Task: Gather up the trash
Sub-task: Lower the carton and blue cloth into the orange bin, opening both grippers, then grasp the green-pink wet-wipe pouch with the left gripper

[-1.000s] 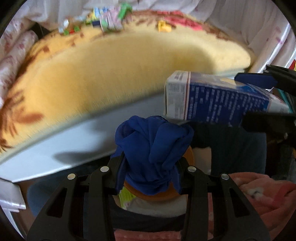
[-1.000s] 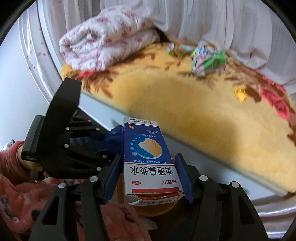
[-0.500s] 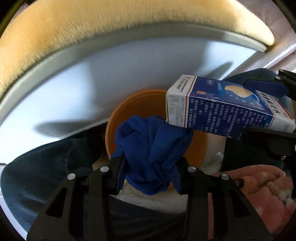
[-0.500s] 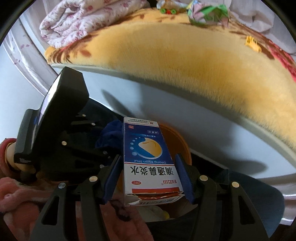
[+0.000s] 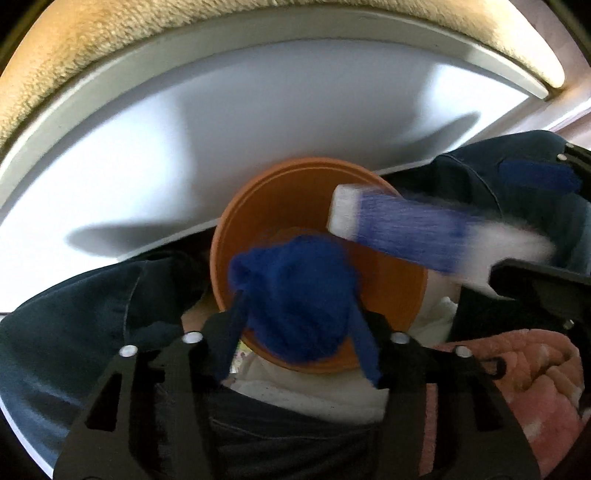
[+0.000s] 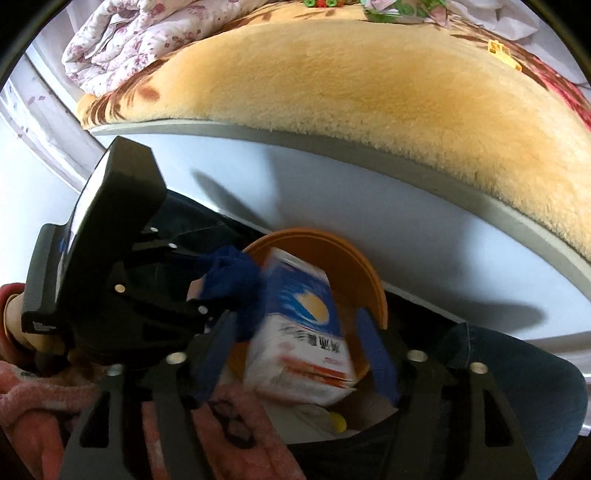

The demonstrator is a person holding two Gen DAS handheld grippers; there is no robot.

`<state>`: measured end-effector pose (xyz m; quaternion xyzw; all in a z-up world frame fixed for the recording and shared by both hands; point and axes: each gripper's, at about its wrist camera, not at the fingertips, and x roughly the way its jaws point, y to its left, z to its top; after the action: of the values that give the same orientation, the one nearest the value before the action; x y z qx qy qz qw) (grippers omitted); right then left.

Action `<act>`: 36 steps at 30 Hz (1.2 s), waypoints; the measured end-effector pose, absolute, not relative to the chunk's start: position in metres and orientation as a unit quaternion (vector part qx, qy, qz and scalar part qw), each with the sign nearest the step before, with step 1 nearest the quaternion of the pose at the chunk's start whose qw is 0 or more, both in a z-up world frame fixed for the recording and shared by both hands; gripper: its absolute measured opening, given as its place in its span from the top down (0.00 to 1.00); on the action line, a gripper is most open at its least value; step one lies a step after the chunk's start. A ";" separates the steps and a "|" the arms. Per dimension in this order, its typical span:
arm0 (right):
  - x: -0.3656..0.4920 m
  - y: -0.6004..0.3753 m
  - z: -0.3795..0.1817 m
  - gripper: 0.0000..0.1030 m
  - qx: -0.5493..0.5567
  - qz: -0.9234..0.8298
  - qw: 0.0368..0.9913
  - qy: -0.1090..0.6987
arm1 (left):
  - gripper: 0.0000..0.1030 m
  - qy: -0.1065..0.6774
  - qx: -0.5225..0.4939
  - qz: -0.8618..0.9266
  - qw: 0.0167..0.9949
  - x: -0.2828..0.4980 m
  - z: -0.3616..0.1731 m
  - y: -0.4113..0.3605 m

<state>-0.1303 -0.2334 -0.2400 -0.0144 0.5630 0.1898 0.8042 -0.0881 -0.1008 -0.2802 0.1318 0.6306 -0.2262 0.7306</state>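
Both tools letting go over the bin

The left tool [image 5: 299, 328] is opening, the blue cloth wad [image 5: 295, 295] loose between its jaws; the right tool [image 6: 295, 350] is opening too, the blurred medicine box [image 6: 299, 332] tipping between its jaws toward the orange bin [image 5: 295, 192] just ahead. Wrappers [image 6: 402, 7] beyond the right tool on the bed [image 6: 369, 92] look uncollected. The bin's contents are mostly hidden.

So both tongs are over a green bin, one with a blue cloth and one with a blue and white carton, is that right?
Nearly: the bin is orange, not green, as both wrist views show. The left tongs are opening around the blue cloth, and the right tongs are opening around the blue and white carton above it.
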 end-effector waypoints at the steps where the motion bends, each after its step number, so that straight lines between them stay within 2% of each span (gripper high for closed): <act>1: -0.131 -0.234 -0.239 0.30 -0.015 0.189 0.806 0.561 | 0.35 0.627 0.135 -0.224 0.734 -0.088 -0.279 -0.101; 2: -0.130 -0.235 -0.239 0.30 -0.013 0.189 0.806 0.561 | 0.31 0.623 0.136 -0.221 0.737 -0.088 -0.277 -0.101; 4: -0.130 -0.237 -0.238 0.30 -0.010 0.186 0.808 0.559 | 0.28 0.620 0.135 -0.220 0.741 -0.088 -0.275 -0.101; 12: -0.131 -0.245 -0.231 0.30 -0.002 0.180 0.815 0.552 | 0.25 0.614 0.126 -0.220 0.748 -0.086 -0.267 -0.098; 18: -0.130 -0.257 -0.194 0.27 -0.001 0.175 0.841 0.511 | 0.24 0.567 0.122 -0.229 0.782 -0.082 -0.226 -0.095; 20: -0.129 -0.265 -0.174 0.24 0.002 0.171 0.857 0.487 | 0.17 0.540 0.112 -0.235 0.800 -0.075 -0.202 -0.093; 22: -0.127 -0.270 -0.156 0.24 0.006 0.167 0.871 0.462 | 0.14 0.515 0.107 -0.233 0.818 -0.068 -0.182 -0.091; 29: -0.117 -0.296 -0.116 0.20 0.028 0.147 0.906 0.397 | 0.11 0.445 0.076 -0.231 0.862 -0.013 -0.124 -0.096; 36: -0.107 -0.308 -0.110 0.20 0.047 0.136 0.914 0.379 | 0.11 0.422 0.015 -0.241 0.874 0.064 -0.095 -0.122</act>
<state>-0.1071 -0.3081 -0.1096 0.0468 0.3788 0.1360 0.9142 0.0641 -0.1217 -0.0953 0.0152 0.4220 -0.2408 0.8739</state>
